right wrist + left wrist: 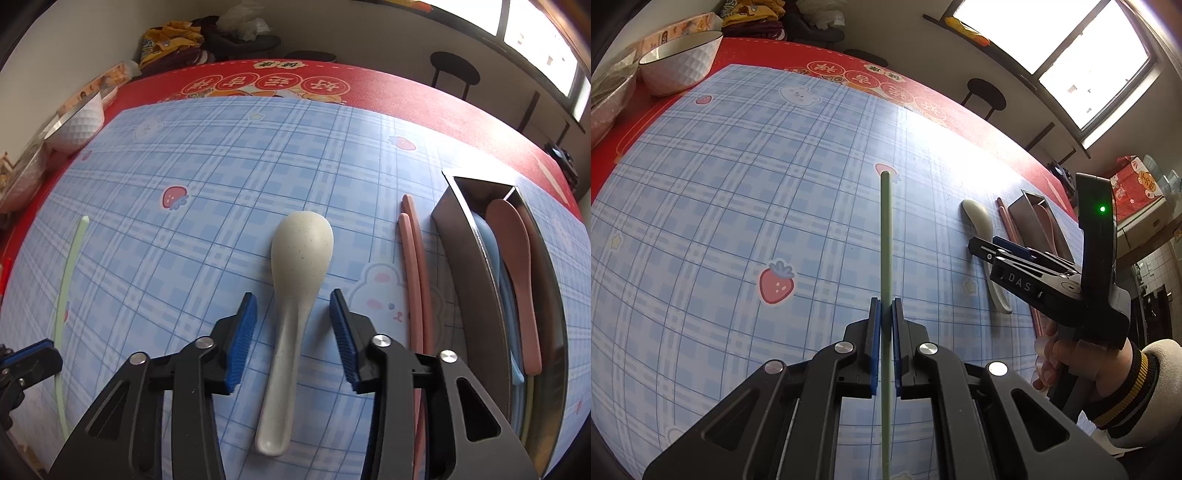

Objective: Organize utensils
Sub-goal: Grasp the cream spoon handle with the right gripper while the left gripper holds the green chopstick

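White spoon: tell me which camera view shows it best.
The right wrist view. There the white spoon lies whole on the blue checked mat, bowl far, handle near, straddled by the open jaws of the right gripper. In the left wrist view it sits small at the right, its middle hidden behind that gripper.

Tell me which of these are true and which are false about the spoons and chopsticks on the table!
1. The left gripper is shut on a green chopstick. True.
2. The right gripper is squeezing the white spoon. False: its pads stand apart on either side of the handle, not touching it.
3. A pink spoon lies in the metal tray. True.
4. The two pink chopsticks are inside the tray. False: they lie on the blue cloth, beside the tray.
5. The white bowl sits in the middle of the blue cloth. False: it stands off it, on the red cover.
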{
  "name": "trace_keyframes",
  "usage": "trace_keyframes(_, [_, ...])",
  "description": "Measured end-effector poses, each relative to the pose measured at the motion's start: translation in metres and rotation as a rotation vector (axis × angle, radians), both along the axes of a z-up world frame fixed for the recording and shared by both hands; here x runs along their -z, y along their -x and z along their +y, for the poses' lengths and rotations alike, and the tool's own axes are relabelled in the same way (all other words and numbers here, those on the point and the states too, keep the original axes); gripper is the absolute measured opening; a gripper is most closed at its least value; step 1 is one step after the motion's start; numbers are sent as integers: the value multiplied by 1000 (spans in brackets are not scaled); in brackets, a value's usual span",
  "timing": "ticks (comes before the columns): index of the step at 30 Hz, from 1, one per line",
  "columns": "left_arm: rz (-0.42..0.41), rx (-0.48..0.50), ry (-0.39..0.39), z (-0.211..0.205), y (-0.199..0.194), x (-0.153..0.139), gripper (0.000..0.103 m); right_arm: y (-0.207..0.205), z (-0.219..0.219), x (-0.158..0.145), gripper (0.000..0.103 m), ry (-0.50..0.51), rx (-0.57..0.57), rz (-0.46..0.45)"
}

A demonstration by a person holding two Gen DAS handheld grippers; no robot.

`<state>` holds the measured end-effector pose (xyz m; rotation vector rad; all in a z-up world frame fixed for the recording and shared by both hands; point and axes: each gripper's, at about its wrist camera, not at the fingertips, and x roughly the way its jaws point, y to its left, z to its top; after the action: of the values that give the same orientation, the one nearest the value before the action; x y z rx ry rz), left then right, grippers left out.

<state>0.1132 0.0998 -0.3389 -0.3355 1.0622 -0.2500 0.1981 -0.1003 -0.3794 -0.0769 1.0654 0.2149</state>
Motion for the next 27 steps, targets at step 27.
trace_keyframes(27, [-62,-88,-72,-23,-5,-45,6,39,-90,-52,3,-234,56,-65])
